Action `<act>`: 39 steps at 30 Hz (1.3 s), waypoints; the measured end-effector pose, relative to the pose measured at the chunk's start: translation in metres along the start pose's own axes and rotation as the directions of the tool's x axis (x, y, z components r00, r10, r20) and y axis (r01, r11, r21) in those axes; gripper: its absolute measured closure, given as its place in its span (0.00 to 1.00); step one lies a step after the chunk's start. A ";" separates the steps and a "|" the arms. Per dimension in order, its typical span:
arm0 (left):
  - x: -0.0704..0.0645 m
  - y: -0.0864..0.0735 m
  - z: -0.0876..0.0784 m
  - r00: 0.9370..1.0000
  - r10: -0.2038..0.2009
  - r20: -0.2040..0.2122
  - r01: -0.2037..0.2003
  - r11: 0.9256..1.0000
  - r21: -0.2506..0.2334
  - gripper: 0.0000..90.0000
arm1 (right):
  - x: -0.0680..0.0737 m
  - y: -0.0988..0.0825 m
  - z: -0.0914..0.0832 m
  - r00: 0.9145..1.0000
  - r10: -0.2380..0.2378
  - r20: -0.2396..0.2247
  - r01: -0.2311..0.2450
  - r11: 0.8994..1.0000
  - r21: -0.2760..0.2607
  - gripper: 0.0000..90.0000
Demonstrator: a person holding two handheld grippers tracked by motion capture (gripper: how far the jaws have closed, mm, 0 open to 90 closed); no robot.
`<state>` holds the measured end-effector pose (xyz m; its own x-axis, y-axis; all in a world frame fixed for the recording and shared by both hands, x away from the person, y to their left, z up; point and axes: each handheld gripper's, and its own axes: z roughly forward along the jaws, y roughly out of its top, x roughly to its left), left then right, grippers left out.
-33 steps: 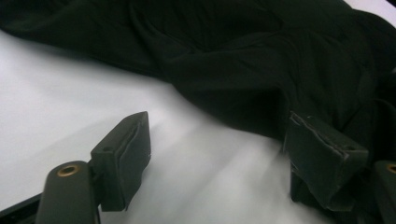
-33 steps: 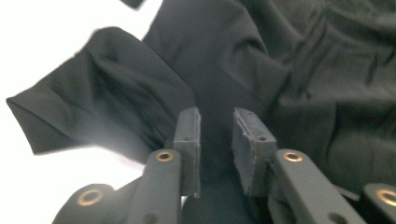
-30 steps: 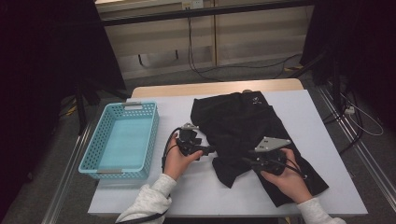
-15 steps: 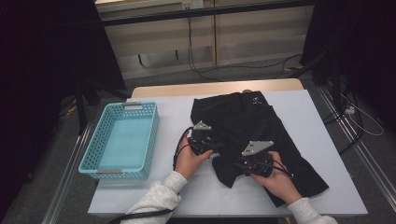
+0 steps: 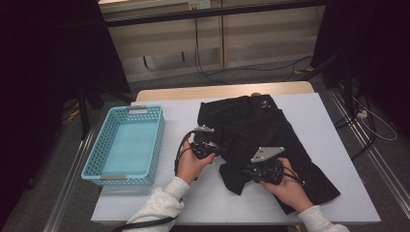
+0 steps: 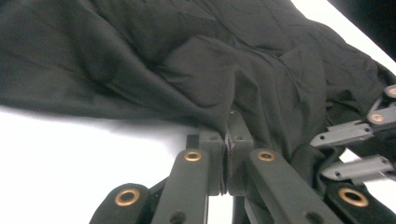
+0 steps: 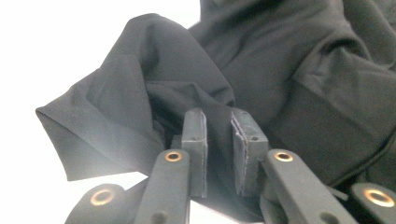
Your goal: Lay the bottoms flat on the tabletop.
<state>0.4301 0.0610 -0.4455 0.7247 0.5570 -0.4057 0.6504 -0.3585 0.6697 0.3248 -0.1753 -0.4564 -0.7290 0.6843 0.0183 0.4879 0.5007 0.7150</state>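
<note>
A black garment (image 5: 261, 123) lies spread and rumpled on the white table (image 5: 193, 203). My left gripper (image 5: 226, 151) is at the garment's left edge. In the left gripper view its jaws have just been closing, and the left gripper (image 6: 229, 125) now stands shut with a fold of the black cloth (image 6: 196, 70) pinched at the tips. My right gripper (image 5: 237, 169) reaches the garment's near left corner. Its jaws have just been closing too. In the right gripper view a gap still shows between the pads of the right gripper (image 7: 218, 126), with dark cloth (image 7: 154, 79) in it.
A light blue mesh basket (image 5: 157, 145) stands empty on the table's left side. The wooden table edge (image 5: 193, 92) runs along the back. Bare white table lies between basket and garment and along the front. Cables trail on the floor behind.
Both grippers have moved a little toward each other onto the garment's left part. The left jaws went from apart to shut on cloth.
</note>
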 end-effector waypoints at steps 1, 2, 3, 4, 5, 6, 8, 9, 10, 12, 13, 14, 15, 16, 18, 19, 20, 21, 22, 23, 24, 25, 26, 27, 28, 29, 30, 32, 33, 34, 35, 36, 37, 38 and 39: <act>0.002 0.001 -0.006 1.000 -0.013 -0.002 0.013 1.000 0.009 0.98 | 0.000 0.000 -0.001 1.000 0.000 -0.005 0.000 1.000 0.002 0.87; 0.003 0.001 -0.012 1.000 -0.015 -0.011 0.015 1.000 0.004 0.98 | 0.000 -0.001 -0.002 1.000 0.000 -0.009 0.000 1.000 0.000 0.89; 0.005 0.003 -0.018 1.000 -0.017 -0.024 0.017 1.000 0.003 0.99 | 0.001 -0.001 -0.002 1.000 0.001 -0.014 -0.001 1.000 -0.004 0.91; 0.006 0.004 -0.023 0.999 -0.032 -0.023 0.032 0.999 0.002 0.99 | 0.001 -0.001 -0.002 1.000 -0.003 -0.021 0.003 1.000 -0.005 0.93; 0.008 0.005 -0.029 0.999 -0.040 -0.022 0.040 0.999 -0.006 0.99 | 0.002 0.000 -0.003 1.000 -0.009 -0.026 0.009 1.000 -0.006 0.94; 0.010 0.006 -0.034 0.999 -0.043 -0.033 0.043 0.999 -0.002 0.99 | 0.003 0.000 -0.003 0.999 -0.012 -0.031 0.012 1.000 -0.007 0.95; 0.013 0.007 -0.043 0.997 -0.059 -0.042 0.059 0.998 -0.005 0.99 | 0.005 0.001 -0.003 0.999 -0.021 -0.048 0.020 1.000 -0.007 0.96; 0.015 0.008 -0.047 0.997 -0.062 -0.055 0.063 0.998 0.005 0.98 | 0.006 0.002 -0.003 0.998 -0.025 -0.053 0.024 1.000 -0.013 0.96; 0.017 0.008 -0.051 0.996 -0.065 -0.068 0.066 0.998 0.010 0.99 | 0.007 0.002 -0.003 0.997 -0.024 -0.067 0.024 1.000 -0.015 0.96; 0.021 0.009 -0.056 0.994 -0.072 -0.078 0.072 0.997 0.002 0.99 | 0.009 0.003 -0.002 0.996 -0.039 -0.078 0.039 0.999 -0.008 0.97; 0.023 0.008 -0.057 0.994 -0.075 -0.081 0.075 0.997 -0.007 0.98 | 0.010 0.003 -0.002 0.996 -0.043 -0.080 0.043 0.999 -0.004 0.97; 0.024 0.008 -0.057 0.993 -0.075 -0.087 0.075 0.997 -0.008 0.98 | 0.010 0.002 -0.002 0.995 -0.048 -0.087 0.049 0.999 0.001 0.97; 0.025 0.008 -0.055 0.993 -0.074 -0.091 0.073 0.997 -0.013 0.98 | 0.011 0.002 -0.002 0.995 -0.055 -0.089 0.056 0.998 0.004 0.98; 0.026 0.007 -0.054 0.993 -0.072 -0.096 0.071 0.997 -0.018 0.98 | 0.011 0.001 -0.002 0.994 -0.055 -0.092 0.056 0.998 0.006 0.98; 0.028 0.005 -0.048 0.993 -0.068 -0.098 0.067 0.998 -0.021 0.98 | 0.011 0.000 -0.003 0.993 -0.061 -0.098 0.063 0.998 0.014 0.98; 0.029 0.004 -0.044 0.992 -0.069 -0.101 0.066 0.997 -0.028 0.98 | 0.011 0.000 -0.005 0.993 -0.066 -0.102 0.068 0.998 0.017 0.98; 0.030 0.003 -0.040 0.993 -0.063 -0.104 0.061 0.998 -0.024 0.98 | 0.010 -0.001 -0.006 0.993 -0.066 -0.102 0.068 0.998 0.013 0.98; 0.031 0.002 -0.036 0.992 -0.065 -0.105 0.063 0.998 -0.027 0.98 | 0.010 -0.002 -0.008 0.992 -0.065 -0.109 0.066 0.998 0.009 0.98; 0.031 0.001 -0.033 0.992 -0.062 -0.110 0.060 0.998 -0.026 0.98 | 0.010 -0.003 -0.010 0.991 -0.065 -0.116 0.066 0.998 0.004 0.98; 0.031 0.001 -0.030 0.992 -0.053 -0.117 0.050 0.998 -0.028 0.98 | 0.010 -0.003 -0.012 0.991 -0.064 -0.121 0.065 0.998 0.001 0.98; 0.031 0.001 -0.028 0.992 -0.054 -0.117 0.050 0.998 -0.032 0.98 | 0.010 -0.004 -0.014 0.990 -0.063 -0.129 0.063 0.998 -0.003 0.98; 0.031 0.001 -0.027 0.992 -0.048 -0.118 0.044 0.998 -0.033 0.98 | 0.010 -0.004 -0.017 0.988 -0.058 -0.142 0.058 0.998 -0.007 0.98; 0.031 0.001 -0.027 0.992 -0.044 -0.120 0.038 0.998 -0.051 0.98 | 0.009 -0.004 -0.019 0.986 -0.049 -0.157 0.046 0.999 -0.019 0.98; 0.031 0.002 -0.028 0.992 -0.043 -0.122 0.036 0.998 -0.059 0.98 | 0.009 -0.004 -0.021 0.985 -0.038 -0.167 0.033 0.999 -0.029 0.98; 0.030 0.004 -0.028 0.992 -0.042 -0.117 0.034 0.997 -0.070 0.98 | 0.008 -0.003 -0.023 0.984 -0.034 -0.173 0.027 0.999 -0.041 0.98; 0.029 0.005 -0.029 0.993 -0.038 -0.114 0.029 0.996 -0.079 0.98 | 0.008 -0.002 -0.025 0.984 -0.030 -0.178 0.021 0.998 -0.055 0.98; 0.029 0.006 -0.030 0.993 -0.034 -0.113 0.025 0.996 -0.084 0.98 | 0.008 -0.001 -0.027 0.983 -0.027 -0.181 0.015 0.998 -0.066 0.98; 0.028 0.005 -0.028 0.994 -0.031 -0.106 0.022 0.996 -0.083 0.97 | 0.005 -0.001 -0.029 0.988 -0.022 -0.151 0.012 0.998 -0.067 0.98; 0.027 0.004 -0.026 0.995 -0.031 -0.094 0.024 0.997 -0.076 0.97 | 0.004 -0.002 -0.029 0.991 -0.024 -0.131 0.017 0.998 -0.054 0.98; 0.027 0.004 -0.025 0.996 -0.030 -0.089 0.023 0.997 -0.073 0.94 | 0.001 -0.004 -0.028 0.994 -0.010 -0.109 0.006 0.999 -0.040 0.98; 0.026 0.004 -0.024 0.996 -0.035 -0.085 0.029 0.997 -0.072 0.90 | -0.001 -0.005 -0.028 0.996 0.000 -0.094 -0.003 0.999 -0.034 0.98; 0.025 0.004 -0.024 0.997 -0.030 -0.076 0.025 0.997 -0.067 0.88 | -0.005 -0.007 -0.028 0.997 0.006 -0.078 -0.008 1.000 -0.026 0.98; 0.023 0.005 -0.024 0.997 -0.030 -0.066 0.026 0.998 -0.063 0.82 | -0.009 -0.009 -0.029 0.998 0.019 -0.061 -0.020 1.000 -0.021 0.98; 0.022 0.004 -0.024 0.998 -0.024 -0.066 0.020 0.997 -0.069 0.76 | -0.014 -0.011 -0.030 0.998 0.037 -0.050 -0.039 0.999 -0.028 0.98; 0.022 0.004 -0.025 0.997 -0.011 -0.072 0.006 0.998 -0.069 0.71 | -0.018 -0.013 -0.033 0.998 0.055 -0.038 -0.056 0.998 -0.037 0.98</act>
<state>0.4429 0.0901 -0.4359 0.6989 0.6138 -0.3671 0.6377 -0.3025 0.7084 0.3157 -0.2115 -0.4431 -0.7189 0.6900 0.0840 0.5098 0.4413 0.7385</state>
